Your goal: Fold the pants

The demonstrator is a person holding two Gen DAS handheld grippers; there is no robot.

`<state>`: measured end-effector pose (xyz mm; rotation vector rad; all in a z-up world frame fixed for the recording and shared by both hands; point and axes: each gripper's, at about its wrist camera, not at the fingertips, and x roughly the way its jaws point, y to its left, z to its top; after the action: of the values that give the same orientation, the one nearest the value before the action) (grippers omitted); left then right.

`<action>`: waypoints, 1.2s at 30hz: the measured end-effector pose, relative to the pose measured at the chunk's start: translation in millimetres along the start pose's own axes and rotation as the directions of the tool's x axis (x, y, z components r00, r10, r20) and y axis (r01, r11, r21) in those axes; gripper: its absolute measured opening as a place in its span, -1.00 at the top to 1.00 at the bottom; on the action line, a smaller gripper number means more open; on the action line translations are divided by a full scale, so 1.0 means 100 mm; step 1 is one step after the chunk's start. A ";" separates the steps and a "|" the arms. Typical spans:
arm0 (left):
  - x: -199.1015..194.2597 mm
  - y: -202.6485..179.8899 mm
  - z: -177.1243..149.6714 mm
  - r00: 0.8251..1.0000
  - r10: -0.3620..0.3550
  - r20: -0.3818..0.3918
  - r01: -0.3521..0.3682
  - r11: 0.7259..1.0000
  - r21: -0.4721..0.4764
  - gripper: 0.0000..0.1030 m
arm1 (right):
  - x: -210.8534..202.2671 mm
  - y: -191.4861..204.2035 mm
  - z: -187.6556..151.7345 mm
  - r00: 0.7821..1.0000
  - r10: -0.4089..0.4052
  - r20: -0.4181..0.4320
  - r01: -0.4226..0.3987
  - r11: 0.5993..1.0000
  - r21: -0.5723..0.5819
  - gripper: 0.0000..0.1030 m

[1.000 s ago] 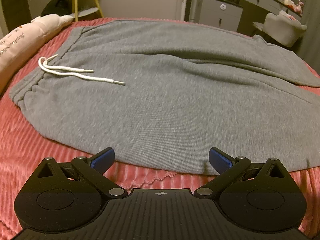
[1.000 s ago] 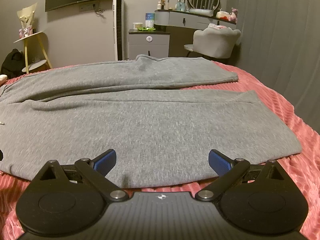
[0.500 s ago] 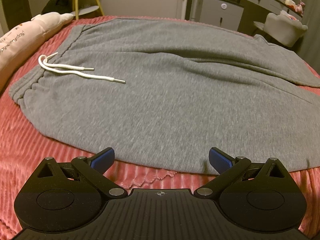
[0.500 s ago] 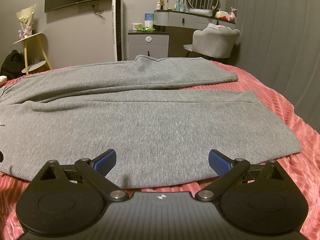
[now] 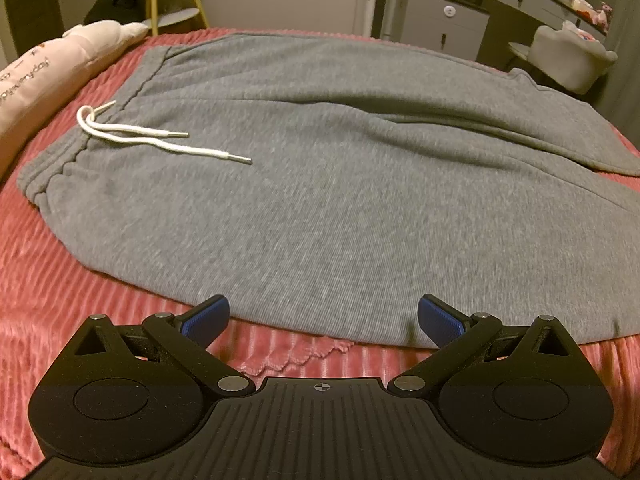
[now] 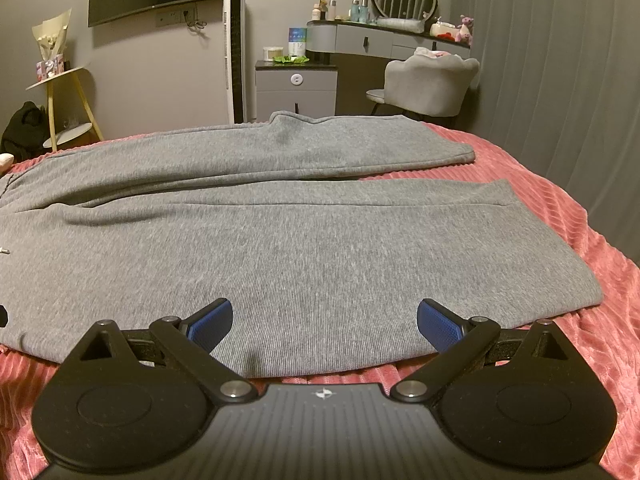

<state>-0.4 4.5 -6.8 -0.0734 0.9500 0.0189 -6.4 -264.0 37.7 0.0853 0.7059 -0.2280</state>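
Grey sweatpants (image 5: 320, 200) lie flat on a pink ribbed bedspread (image 5: 72, 292), waistband to the left with a white drawstring (image 5: 152, 140) on top. In the right wrist view the two legs (image 6: 312, 248) stretch right, the far leg (image 6: 320, 148) angled apart from the near one. My left gripper (image 5: 323, 318) is open and empty at the pants' near edge below the hip. My right gripper (image 6: 325, 322) is open and empty over the near leg's near edge.
A pink pillow (image 5: 44, 80) lies at the bed's left. Beyond the bed stand a yellow side table (image 6: 68, 108), a grey nightstand (image 6: 296, 88), a grey chair (image 6: 428, 84) and a vanity desk (image 6: 384, 38). A curtain (image 6: 560, 80) hangs at the right.
Both views have shifted slightly; the pants sit marginally lower and closer in frame. Both grippers stay open and empty.
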 end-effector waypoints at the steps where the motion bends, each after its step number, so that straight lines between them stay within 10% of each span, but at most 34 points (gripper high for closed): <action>1: 0.00 0.00 0.00 1.000 0.000 0.000 0.000 1.000 0.000 -1.00 | 0.00 -0.01 0.00 1.000 0.000 0.001 0.000 1.000 0.001 -0.92; 36: 0.00 0.02 -0.01 1.000 -0.004 -0.004 0.004 1.000 -0.007 -1.00 | -0.03 -0.02 0.01 1.000 0.002 0.007 -0.002 1.000 0.008 -0.92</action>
<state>-1.0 6.5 -7.9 -0.0814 0.9537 0.0183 -8.6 -265.9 40.2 0.0924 0.6981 -0.2288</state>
